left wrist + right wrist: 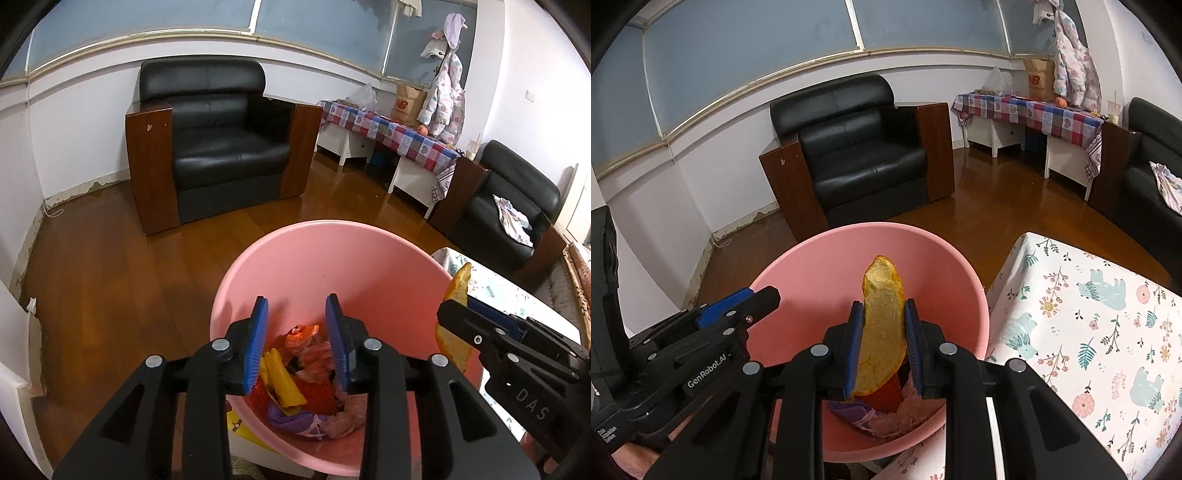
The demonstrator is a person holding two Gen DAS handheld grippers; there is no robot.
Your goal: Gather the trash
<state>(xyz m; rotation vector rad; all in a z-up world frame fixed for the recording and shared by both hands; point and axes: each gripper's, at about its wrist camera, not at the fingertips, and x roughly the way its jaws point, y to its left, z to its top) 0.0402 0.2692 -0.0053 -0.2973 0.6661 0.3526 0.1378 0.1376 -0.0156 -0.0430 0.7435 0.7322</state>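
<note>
A pink bin (pixel 332 266) stands on the wood floor beside the table, with several wrappers and peels (pixel 303 376) at its bottom. My left gripper (pixel 297 314) hangs open and empty over the bin's mouth. My right gripper (pixel 882 314) is shut on a yellow-orange fruit peel (pixel 882 317) and holds it upright over the bin (pixel 798 266). The peel also shows in the left wrist view (pixel 456 291) at the bin's right rim, clamped in the right gripper (pixel 465 306). The left gripper shows at the left in the right wrist view (pixel 753 299).
A table with a floral cloth (pixel 1089 332) sits right of the bin. A black armchair (pixel 218 147) stands behind it, a second one (pixel 517 206) at the right. A side table with a checked cloth (pixel 388 129) lines the far wall.
</note>
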